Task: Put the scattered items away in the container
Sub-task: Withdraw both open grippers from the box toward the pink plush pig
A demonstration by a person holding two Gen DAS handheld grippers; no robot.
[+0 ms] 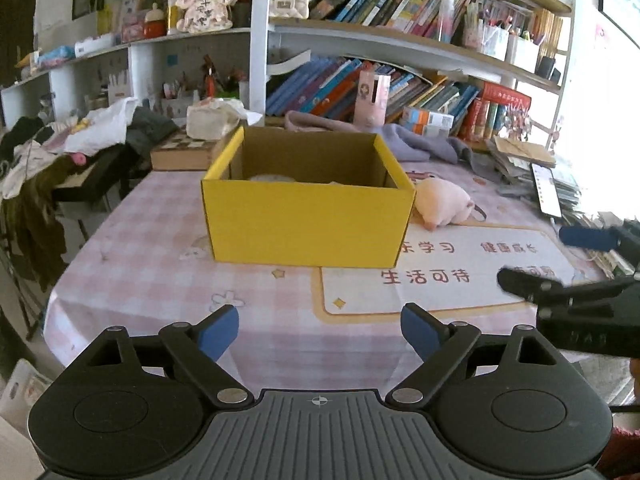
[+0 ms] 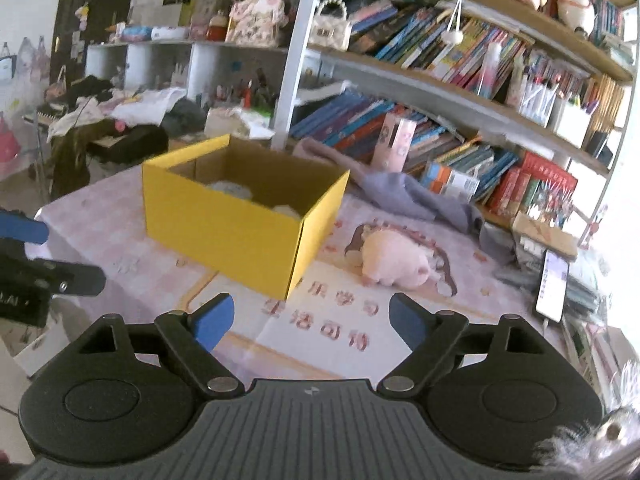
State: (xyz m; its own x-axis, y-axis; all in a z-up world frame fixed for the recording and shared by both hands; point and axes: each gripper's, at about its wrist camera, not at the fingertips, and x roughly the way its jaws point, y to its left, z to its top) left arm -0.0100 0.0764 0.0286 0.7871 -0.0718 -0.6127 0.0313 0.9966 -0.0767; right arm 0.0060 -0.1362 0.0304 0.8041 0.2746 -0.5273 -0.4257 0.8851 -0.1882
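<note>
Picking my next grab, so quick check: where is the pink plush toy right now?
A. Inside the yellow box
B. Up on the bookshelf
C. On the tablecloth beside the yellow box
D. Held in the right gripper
C: the pink plush toy lies on the tablecloth just beside the yellow box, outside its walls, while the right gripper and the left gripper are both open and empty.

Pink checked tablecloth [image 1: 160, 248] on the table, w/ a printed mat [image 1: 460, 272] on the right. Behind – white bookshelf [image 1: 360, 40] crammed w/ leaning books, pen pots, a quilted bag [image 1: 289, 0]. Clothes pile [image 1: 60, 148] heaped far left. Hard daylight from the window [image 1: 616, 0] on the right – edge blown out.
</note>
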